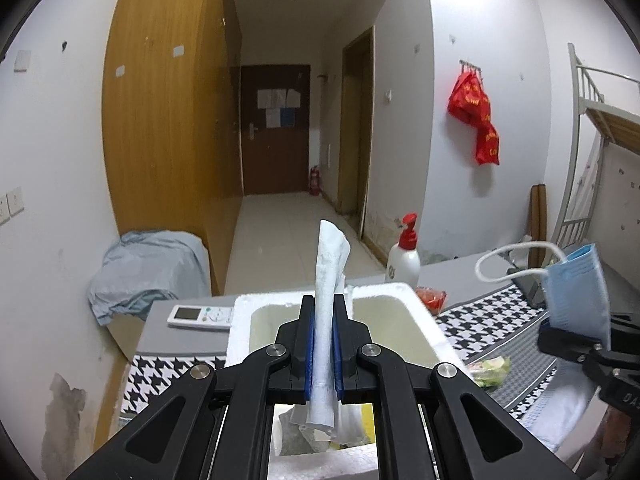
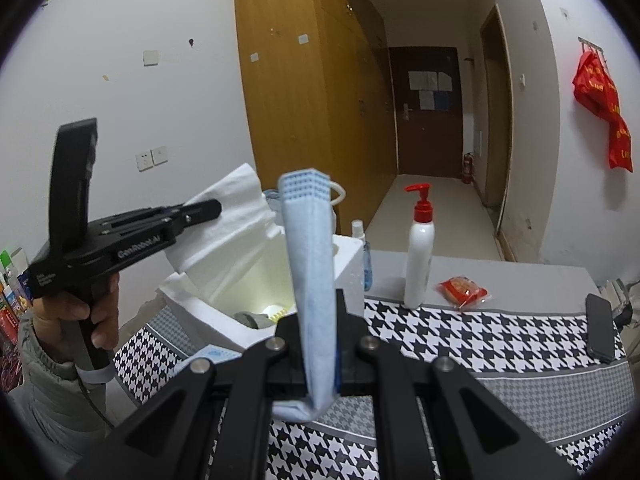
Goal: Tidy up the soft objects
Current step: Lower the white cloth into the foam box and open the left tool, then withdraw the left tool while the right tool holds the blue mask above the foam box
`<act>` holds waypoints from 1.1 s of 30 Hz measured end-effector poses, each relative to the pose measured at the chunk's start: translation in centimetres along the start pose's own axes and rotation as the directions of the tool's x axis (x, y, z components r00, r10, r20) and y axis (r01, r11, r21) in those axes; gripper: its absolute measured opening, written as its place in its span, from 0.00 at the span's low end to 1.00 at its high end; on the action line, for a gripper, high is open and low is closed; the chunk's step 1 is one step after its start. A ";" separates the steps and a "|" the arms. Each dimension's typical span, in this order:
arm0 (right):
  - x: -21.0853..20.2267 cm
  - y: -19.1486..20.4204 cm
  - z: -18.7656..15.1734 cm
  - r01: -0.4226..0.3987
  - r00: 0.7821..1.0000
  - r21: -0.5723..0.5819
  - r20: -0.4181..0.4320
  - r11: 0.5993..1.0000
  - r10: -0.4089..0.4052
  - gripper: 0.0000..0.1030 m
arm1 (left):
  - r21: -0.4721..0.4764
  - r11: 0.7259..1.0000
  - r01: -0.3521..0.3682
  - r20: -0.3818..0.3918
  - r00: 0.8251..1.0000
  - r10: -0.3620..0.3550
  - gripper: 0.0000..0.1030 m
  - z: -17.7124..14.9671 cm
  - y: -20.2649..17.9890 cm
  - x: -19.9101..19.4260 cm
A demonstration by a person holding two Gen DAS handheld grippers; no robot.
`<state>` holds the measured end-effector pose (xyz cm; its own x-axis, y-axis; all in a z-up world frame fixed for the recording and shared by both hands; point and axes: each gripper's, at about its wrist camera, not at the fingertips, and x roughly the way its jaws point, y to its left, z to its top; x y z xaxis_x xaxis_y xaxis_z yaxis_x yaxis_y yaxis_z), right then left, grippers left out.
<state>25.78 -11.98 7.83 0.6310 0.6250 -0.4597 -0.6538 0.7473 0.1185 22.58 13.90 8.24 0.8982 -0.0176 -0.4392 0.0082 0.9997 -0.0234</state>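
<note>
My left gripper (image 1: 324,300) is shut on a folded white tissue (image 1: 330,264) that stands up between its blue pads, right over the white foam box (image 1: 404,294). From the right wrist view the same left gripper (image 2: 218,206) and tissue (image 2: 228,224) hang above the foam box (image 2: 348,256), a hand on its handle. My right gripper (image 2: 318,294) is shut on a folded blue face mask (image 2: 310,240) with a white ear loop. The mask (image 1: 576,288) shows at the right of the left wrist view too. Grey cloth and something yellow lie inside the box.
On the houndstooth tablecloth (image 2: 480,332) stand a white pump bottle (image 2: 418,256), a small spray bottle (image 2: 362,252), a red snack packet (image 2: 462,290) and a dark phone (image 2: 600,328). A remote (image 1: 200,316) lies left of the box. A green-and-white wrapper (image 1: 490,368) lies on the cloth.
</note>
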 end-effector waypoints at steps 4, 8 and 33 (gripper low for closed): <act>0.0 -0.2 -0.1 0.004 1.000 0.006 -0.002 1.000 -0.004 0.10 | 0.002 1.000 -0.011 -0.038 0.999 0.011 0.08 -0.3 -0.1 1.2; 0.1 -0.5 -0.2 0.011 1.000 0.013 -0.008 1.000 -0.011 0.10 | -0.001 1.000 -0.014 -0.066 0.998 0.014 0.19 -0.5 0.1 2.0; 0.4 -0.1 0.7 0.019 1.000 0.017 0.001 1.000 -0.020 0.10 | -0.050 0.989 -0.141 0.054 0.988 0.143 0.99 -2.8 1.9 -3.6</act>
<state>26.39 -11.64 8.25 0.6440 0.6105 -0.4612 -0.6343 0.7630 0.1243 18.17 15.86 7.30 0.9126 0.1268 -0.3888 -0.1402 0.9901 -0.0061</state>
